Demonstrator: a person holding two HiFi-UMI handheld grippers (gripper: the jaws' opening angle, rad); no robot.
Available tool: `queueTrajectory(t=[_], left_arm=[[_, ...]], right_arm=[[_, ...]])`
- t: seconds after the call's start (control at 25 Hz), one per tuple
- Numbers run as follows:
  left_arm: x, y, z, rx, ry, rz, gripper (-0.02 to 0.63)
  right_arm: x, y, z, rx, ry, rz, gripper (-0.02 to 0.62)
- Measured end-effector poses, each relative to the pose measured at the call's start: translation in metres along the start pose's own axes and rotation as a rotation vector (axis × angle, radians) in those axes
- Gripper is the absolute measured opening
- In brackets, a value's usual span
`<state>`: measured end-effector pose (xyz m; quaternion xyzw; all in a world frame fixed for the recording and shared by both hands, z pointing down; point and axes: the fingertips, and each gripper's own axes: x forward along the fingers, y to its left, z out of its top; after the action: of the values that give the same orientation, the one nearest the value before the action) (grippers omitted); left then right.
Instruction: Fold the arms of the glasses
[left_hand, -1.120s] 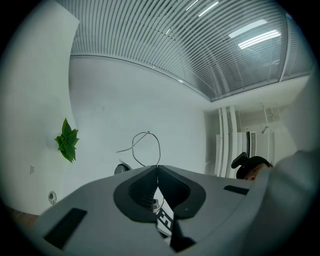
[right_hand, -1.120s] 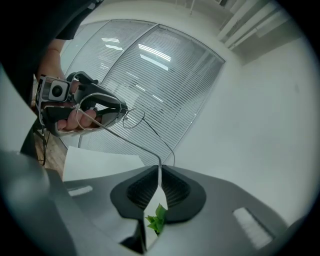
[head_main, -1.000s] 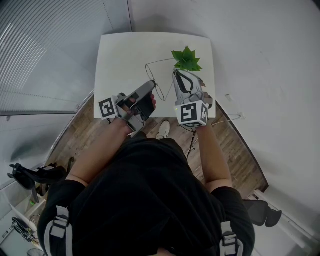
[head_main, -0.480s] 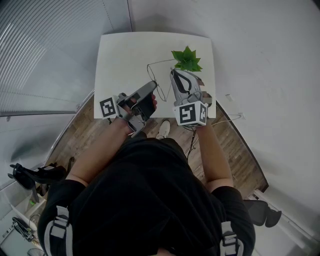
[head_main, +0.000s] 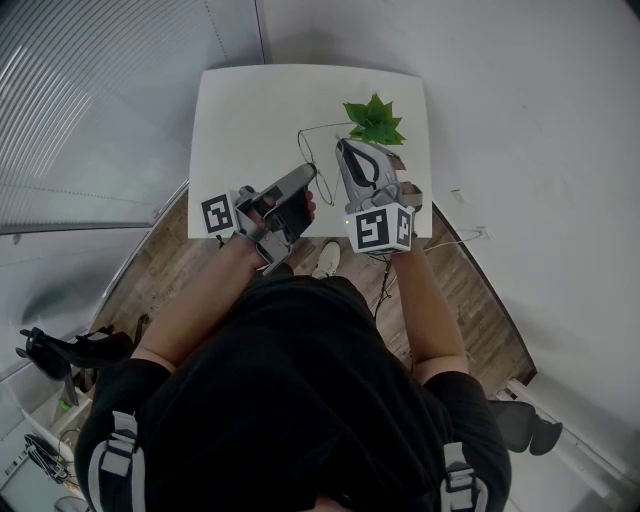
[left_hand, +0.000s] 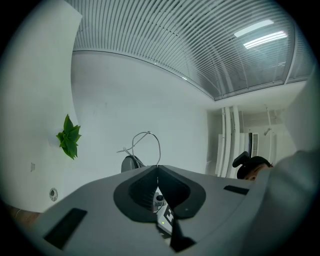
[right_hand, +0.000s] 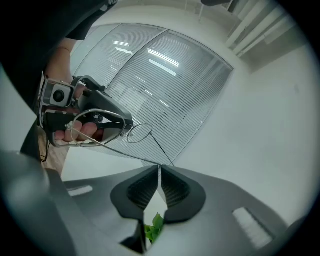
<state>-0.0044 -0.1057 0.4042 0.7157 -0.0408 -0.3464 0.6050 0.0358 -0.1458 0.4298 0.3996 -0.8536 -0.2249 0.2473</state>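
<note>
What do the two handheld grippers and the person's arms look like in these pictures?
Both the left gripper and the right gripper have smooth grey shells. Each carries a white cube with black square markers at its back. The pads are dark and ribbed. The person wears a black short-sleeved shirt.

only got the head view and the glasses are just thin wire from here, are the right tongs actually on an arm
observer: yes, in the right gripper view the right tongs pinch the tip of one arm of the glasses
operator: and the left tongs
observer: the left gripper view shows the left tongs shut on the frame, with a wire loop standing just above their tips
operator: other arm folded
observer: not yet, the right gripper view shows it sticking out from the frame, past the right tongs
</note>
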Motion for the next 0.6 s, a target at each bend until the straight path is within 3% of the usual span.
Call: queueTrajectory(t=[0.6], left_arm=[[0.001, 0.003, -0.004, -0.031, 0.039, -0.005, 0.011]], right_arm=[[0.006, 0.010, 0.019, -0.063, -0.054, 0.037, 0.029]])
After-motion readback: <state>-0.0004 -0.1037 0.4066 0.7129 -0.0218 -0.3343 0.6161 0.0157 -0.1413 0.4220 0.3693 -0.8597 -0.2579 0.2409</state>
